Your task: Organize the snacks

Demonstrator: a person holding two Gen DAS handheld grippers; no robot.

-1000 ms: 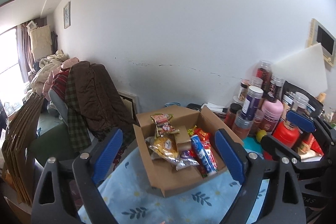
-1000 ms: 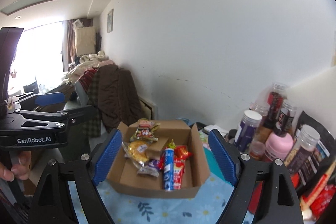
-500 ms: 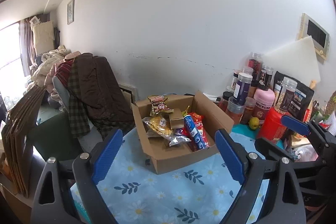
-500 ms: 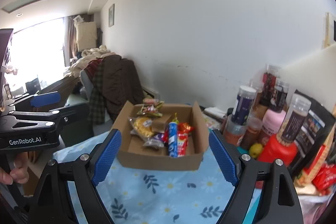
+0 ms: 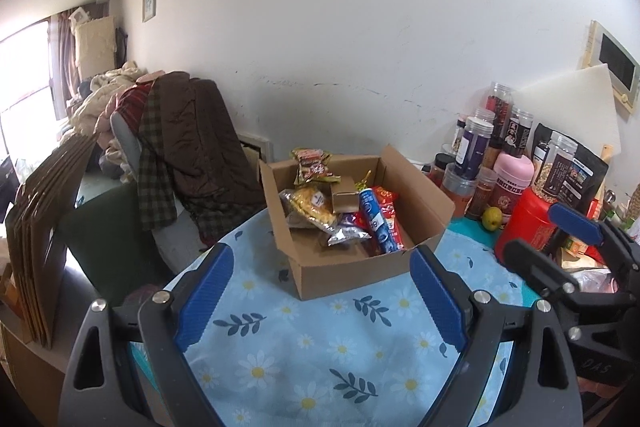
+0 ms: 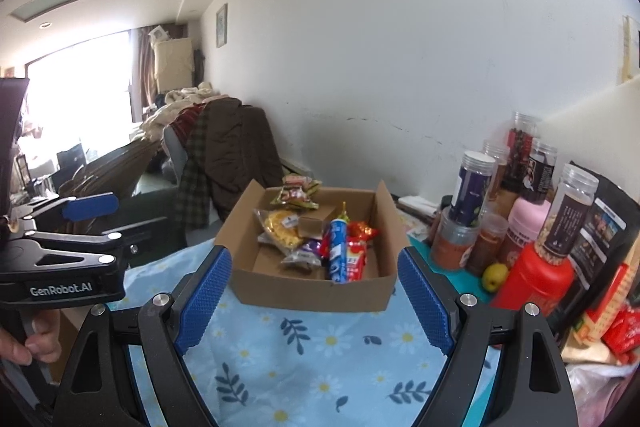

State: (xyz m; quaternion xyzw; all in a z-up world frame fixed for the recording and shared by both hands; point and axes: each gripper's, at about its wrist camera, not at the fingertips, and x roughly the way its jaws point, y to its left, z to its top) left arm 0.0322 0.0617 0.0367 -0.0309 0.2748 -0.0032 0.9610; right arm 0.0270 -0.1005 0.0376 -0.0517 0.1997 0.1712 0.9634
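An open cardboard box (image 5: 420, 187) (image 6: 312, 289) sits on a flowered blue tablecloth (image 5: 320, 347) (image 6: 320, 347). Inside lie several snacks: a blue cookie tube (image 5: 376, 219) (image 6: 338, 247), a red packet (image 5: 390, 207) (image 6: 356, 259), a yellow bag (image 5: 310, 207) (image 6: 282, 227), a small brown carton (image 5: 344, 195) (image 6: 312, 225) and a green-edged packet (image 5: 312, 163) (image 6: 296, 191) propped at the back. My left gripper (image 5: 320, 291) hangs open, short of the box's near wall. My right gripper (image 6: 312, 291) is open too, its blue pads flanking the box's front from nearer the camera. Neither holds anything.
Jars, a pink tub (image 5: 514, 179) (image 6: 524, 223), a red canister (image 5: 528, 223) (image 6: 532, 279), dark pouches and a small yellow-green fruit (image 5: 492, 217) (image 6: 494, 277) crowd the table's right side. A chair draped with brown clothes (image 5: 192, 143) (image 6: 236, 151) stands behind left. Cardboard sheets (image 5: 40, 219) lean at far left. A hand (image 6: 24, 343) holds the left tool.
Both grippers have drawn back and sunk, so the box sits farther off and more tablecloth shows in front. Their jaws have stayed equally wide.
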